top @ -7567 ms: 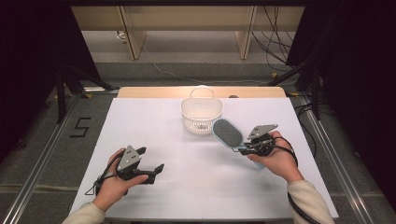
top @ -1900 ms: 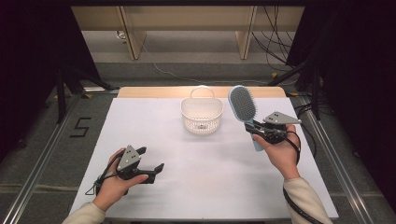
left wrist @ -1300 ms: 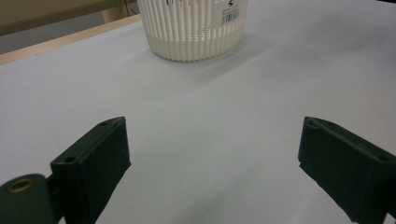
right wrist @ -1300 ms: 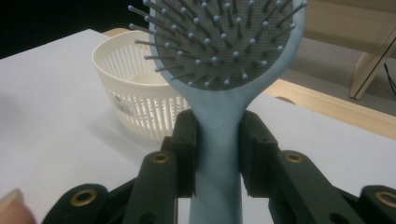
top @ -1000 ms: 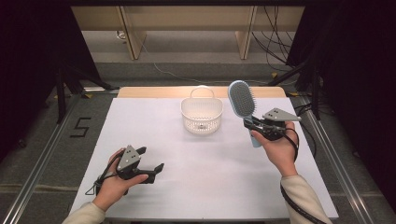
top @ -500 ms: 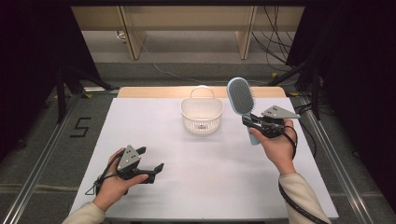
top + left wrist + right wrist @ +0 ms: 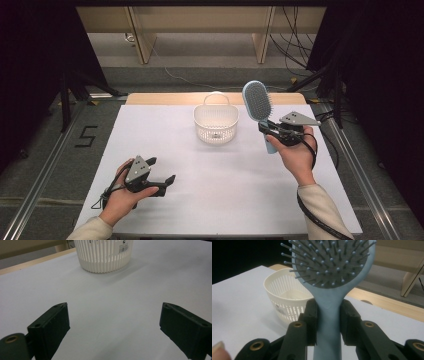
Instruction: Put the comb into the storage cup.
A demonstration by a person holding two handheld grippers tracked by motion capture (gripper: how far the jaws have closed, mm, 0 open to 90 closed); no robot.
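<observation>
Right gripper point(image 7: 270, 131) clamps hairbrush point(image 7: 258, 102) handle

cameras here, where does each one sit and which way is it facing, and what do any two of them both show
High view: above the person's side, looking forward and down on the white table; both forearms, the left gripper and the right gripper show.
Left gripper view: rides the left gripper, low over the table, facing the basket; its two open black jaws rise at the bottom.
Right gripper view: rides the right gripper, looking up the hairbrush clamped between its jaws; a fingertip shows.
All three share the basket.
</observation>
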